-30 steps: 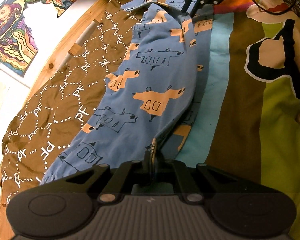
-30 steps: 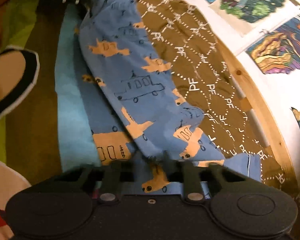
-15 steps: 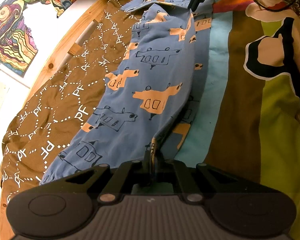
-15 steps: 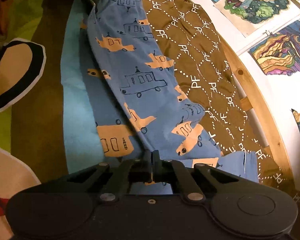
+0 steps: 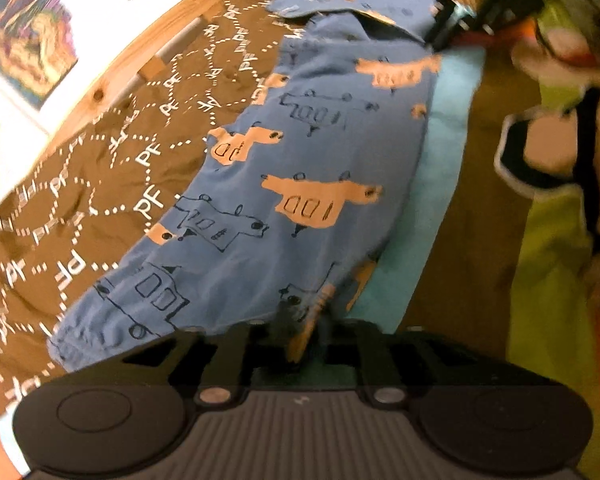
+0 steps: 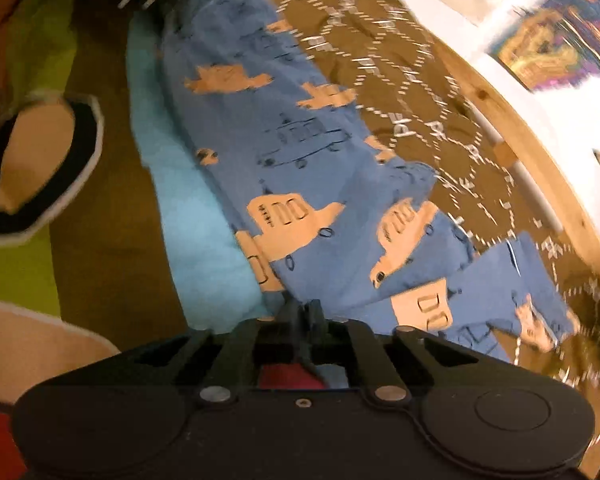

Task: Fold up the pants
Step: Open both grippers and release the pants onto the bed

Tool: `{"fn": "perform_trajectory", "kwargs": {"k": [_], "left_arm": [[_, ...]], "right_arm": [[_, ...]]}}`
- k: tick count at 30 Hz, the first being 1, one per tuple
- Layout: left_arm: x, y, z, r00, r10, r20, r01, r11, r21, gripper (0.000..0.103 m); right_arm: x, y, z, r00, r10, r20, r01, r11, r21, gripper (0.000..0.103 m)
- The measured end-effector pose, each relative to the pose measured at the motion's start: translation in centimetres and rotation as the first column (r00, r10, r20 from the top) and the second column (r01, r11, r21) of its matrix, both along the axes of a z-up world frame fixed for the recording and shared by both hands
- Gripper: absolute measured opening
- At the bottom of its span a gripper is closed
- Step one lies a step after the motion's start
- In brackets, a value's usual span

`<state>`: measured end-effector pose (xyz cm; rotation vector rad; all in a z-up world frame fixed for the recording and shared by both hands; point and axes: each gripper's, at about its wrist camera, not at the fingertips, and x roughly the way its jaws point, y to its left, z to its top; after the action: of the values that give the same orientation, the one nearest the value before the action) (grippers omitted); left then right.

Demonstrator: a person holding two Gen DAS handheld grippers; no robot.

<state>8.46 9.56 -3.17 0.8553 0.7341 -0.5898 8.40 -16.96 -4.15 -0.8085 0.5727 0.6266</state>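
The blue pants (image 5: 300, 176) with orange and outlined vehicle prints lie lengthwise on the bed. My left gripper (image 5: 300, 332) is shut on the pants' edge at one end. My right gripper (image 6: 304, 312) is shut on the pants (image 6: 300, 152) at the other end, and shows in the left wrist view (image 5: 440, 36) at the far top. The left gripper shows only as a dark blur at the top of the right wrist view. One leg lies over the other, edges nearly lined up. Both views are motion-blurred.
The pants rest on a brown "PF"-patterned blanket (image 5: 100, 184) and a colourful cover with a light blue stripe (image 5: 436, 184) and green area (image 5: 548, 280). A wooden bed rail (image 5: 112, 80) and a wall with posters (image 6: 540, 40) run along one side.
Both grippers, still shut on the pants, have carried the top leg sideways across the lower one, so less of the lower leg shows. Both views have turned blurry with motion.
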Motion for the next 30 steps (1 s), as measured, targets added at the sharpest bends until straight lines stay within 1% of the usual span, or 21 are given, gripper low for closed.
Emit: {"fn": "perform_trajectory", "kwargs": {"k": [1, 2, 3, 5, 7, 8, 9, 10, 11, 12, 13, 15, 17, 18, 21, 23, 25, 27, 28, 29, 30], "left_arm": [[0.0, 0.1, 0.5, 1.0, 0.016, -0.013, -0.017, 0.999, -0.039, 0.053], [0.1, 0.2, 1.0, 0.999, 0.038, -0.017, -0.039, 0.996, -0.082, 0.059], [0.1, 0.2, 1.4, 0.998, 0.061, -0.024, -0.064, 0.99, -0.123, 0.059], [0.3, 0.0, 2.5, 0.991, 0.119, -0.054, -0.128, 0.966, -0.225, 0.061], [0.4, -0.7, 3.4, 0.984, 0.161, -0.072, -0.176, 0.928, -0.328, 0.066], [0.4, -1.3, 3.7, 0.982, 0.172, -0.074, -0.188, 0.912, -0.366, 0.069], [0.7, -2.1, 3.9, 0.981, 0.175, -0.082, -0.193, 0.894, -0.405, 0.072], [0.9, -3.2, 4.0, 0.982, 0.167, -0.091, -0.19, 0.878, -0.44, 0.073], [1.2, -4.4, 4.0, 0.984, 0.152, -0.095, -0.179, 0.868, -0.463, 0.075], [1.5, -5.7, 3.8, 0.986, 0.139, -0.096, -0.168, 0.862, -0.479, 0.075], [1.8, -7.2, 3.6, 0.988, 0.12, -0.094, -0.151, 0.86, -0.488, 0.075], [2.0, -10.3, 2.9, 0.995, 0.071, -0.069, -0.096, 0.866, -0.491, 0.075], [2.3, -13.3, 2.3, 0.998, 0.035, -0.049, -0.055, 0.869, -0.492, 0.075], [2.5, -14.5, 1.9, 0.999, 0.015, -0.045, -0.036, 0.863, -0.503, 0.075], [3.3, -16.9, 0.8, 0.998, -0.015, -0.059, -0.021, 0.828, -0.56, 0.076], [4.1, -18.1, -0.1, 0.996, -0.003, -0.085, -0.048, 0.806, -0.59, 0.075], [4.7, -19.0, -0.7, 0.995, 0.007, -0.1, -0.067, 0.791, -0.609, 0.068], [5.1, -19.6, -1.0, 0.994, 0.013, -0.107, -0.078, 0.776, -0.626, 0.056], [5.2, -20.0, -1.1, 0.994, 0.016, -0.105, -0.079, 0.771, -0.632, 0.054], [5.3, -20.2, -1.1, 0.995, 0.02, -0.101, -0.08, 0.769, -0.634, 0.05], [5.5, -20.7, -1.3, 0.995, 0.032, -0.096, -0.085, 0.771, -0.631, 0.043]], "right_arm": [[0.0, -0.6, 0.5, 1.0, -0.023, -0.017, 0.024, 0.999, 0.04, 0.015], [-0.2, -1.2, 1.0, 0.998, -0.048, -0.029, 0.05, 0.996, 0.07, 0.026], [-0.5, -1.8, 1.4, 0.997, -0.069, -0.036, 0.072, 0.993, 0.094, 0.038], [-1.0, -3.1, 2.2, 0.991, -0.128, -0.04, 0.132, 0.981, 0.142, 0.048], [-1.7, -4.5, 2.8, 0.976, -0.21, -0.05, 0.216, 0.956, 0.2, 0.054], [-2.2, -5.2, 3.0, 0.965, -0.259, -0.049, 0.263, 0.935, 0.236, 0.059], [-2.4, -6.1, 3.1, 0.945, -0.321, -0.055, 0.323, 0.901, 0.288, 0.064], [-2.6, -7.2, 3.2, 0.918, -0.388, -0.08, 0.39, 0.853, 0.346, 0.067], [-2.5, -8.0, 3.3, 0.895, -0.433, -0.108, 0.439, 0.812, 0.385, 0.068], [-2.4, -8.7, 3.5, 0.879, -0.459, -0.127, 0.468, 0.782, 0.413, 0.068], [-2.2, -9.2, 3.8, 0.874, -0.47, -0.123, 0.473, 0.769, 0.43, 0.07], [-1.8, -9.8, 4.6, 0.871, -0.482, -0.094, 0.47, 0.761, 0.447, 0.085], [-1.2, -10.5, 5.1, 0.867, -0.487, -0.101, 0.473, 0.743, 0.473, 0.089], [-0.7, -10.8, 5.3, 0.866, -0.486, -0.117, 0.478, 0.736, 0.479, 0.089], [1.9, -12.0, 6.0, 0.853, -0.49, -0.176, 0.509, 0.71, 0.486, 0.09], [4.1, -12.8, 6.6, 0.848, -0.474, -0.237, 0.526, 0.696, 0.489, 0.09], [6.3, -13.0, 7.3, 0.838, -0.471, -0.274, 0.544, 0.691, 0.475, 0.09], [9.1, -12.8, 8.0, 0.827, -0.475, -0.3, 0.562, 0.69, 0.457, 0.089], [10.1, -12.6, 8.4, 0.827, -0.471, -0.308, 0.563, 0.69, 0.455, 0.088], [11.5, -12.2, 8.8, 0.831, -0.454, -0.321, 0.556, 0.698, 0.451, 0.085], [12.5, -11.7, 9.2, 0.836, -0.441, -0.326, 0.548, 0.707, 0.448, 0.082]]}}
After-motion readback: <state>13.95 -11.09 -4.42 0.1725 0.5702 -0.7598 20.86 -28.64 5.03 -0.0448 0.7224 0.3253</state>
